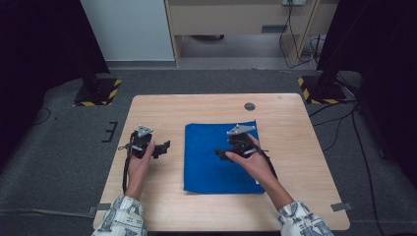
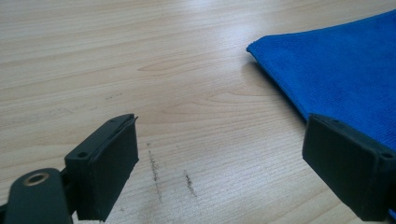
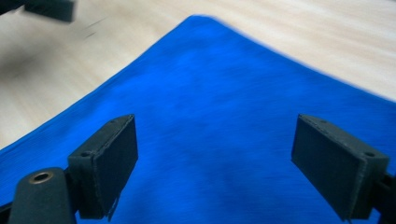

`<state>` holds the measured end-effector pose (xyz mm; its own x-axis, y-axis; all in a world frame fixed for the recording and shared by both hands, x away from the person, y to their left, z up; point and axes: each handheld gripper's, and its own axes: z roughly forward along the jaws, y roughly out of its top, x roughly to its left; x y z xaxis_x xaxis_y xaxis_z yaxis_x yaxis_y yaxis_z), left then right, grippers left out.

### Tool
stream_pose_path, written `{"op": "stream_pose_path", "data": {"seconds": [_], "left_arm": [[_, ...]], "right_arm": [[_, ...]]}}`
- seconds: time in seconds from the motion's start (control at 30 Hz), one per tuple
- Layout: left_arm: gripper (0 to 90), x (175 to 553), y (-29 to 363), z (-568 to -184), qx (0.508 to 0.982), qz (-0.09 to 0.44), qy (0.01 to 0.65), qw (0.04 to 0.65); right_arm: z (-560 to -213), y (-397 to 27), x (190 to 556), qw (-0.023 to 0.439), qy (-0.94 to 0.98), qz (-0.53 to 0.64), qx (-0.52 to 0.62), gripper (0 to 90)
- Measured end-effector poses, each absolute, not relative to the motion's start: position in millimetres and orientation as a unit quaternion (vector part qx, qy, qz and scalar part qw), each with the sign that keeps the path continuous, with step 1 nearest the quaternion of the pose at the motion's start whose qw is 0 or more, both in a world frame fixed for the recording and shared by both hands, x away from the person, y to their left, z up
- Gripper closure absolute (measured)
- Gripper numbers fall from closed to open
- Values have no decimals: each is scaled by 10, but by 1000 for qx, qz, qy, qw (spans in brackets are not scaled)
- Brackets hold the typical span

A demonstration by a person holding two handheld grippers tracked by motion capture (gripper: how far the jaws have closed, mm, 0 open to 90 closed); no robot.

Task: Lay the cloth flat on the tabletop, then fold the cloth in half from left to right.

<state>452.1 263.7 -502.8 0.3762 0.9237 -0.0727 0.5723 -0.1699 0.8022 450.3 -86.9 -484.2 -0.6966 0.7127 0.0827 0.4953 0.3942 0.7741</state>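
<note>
A blue cloth (image 1: 219, 157) lies flat on the light wooden table (image 1: 290, 128), a little to the right of the table's middle, its edges roughly square to the table's edges. The right hand-held gripper (image 1: 222, 153) hangs over the cloth's centre, held in the person's right hand (image 1: 251, 160), its jaws pointing toward nine o'clock in the high view. In the right gripper view its two black jaws stand wide apart with nothing between them, and the cloth (image 3: 224, 116) spreads below them, one corner of it pointing to twelve o'clock with bare wood beyond. The left hand-held gripper (image 1: 163, 146) sits over bare table just beside the cloth's left edge, at about nine o'clock from the cloth, gripped by the left hand (image 1: 140, 162) and pointing toward three o'clock. In the left gripper view its jaws are likewise spread wide with only wood grain between them; the cloth (image 2: 336, 70) lies at about two o'clock, and its edge runs down behind the right-hand jaw. A few dark scuff marks (image 2: 170, 175) show on the wood between those jaws. Neither gripper touches the cloth.
</note>
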Motion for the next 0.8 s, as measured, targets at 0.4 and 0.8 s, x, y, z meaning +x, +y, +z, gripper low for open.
{"op": "stream_pose_path", "data": {"seconds": [0.4, 0.8], "left_arm": [[97, 4507, 2638, -5046, 742, 235, 500, 380], [98, 4504, 2680, -5090, 739, 239, 503, 379]], "right_arm": [[-4932, -345, 4089, 93, 861, 410, 286, 233], [-5009, -132, 3821, 61, 860, 441, 248, 550]]}}
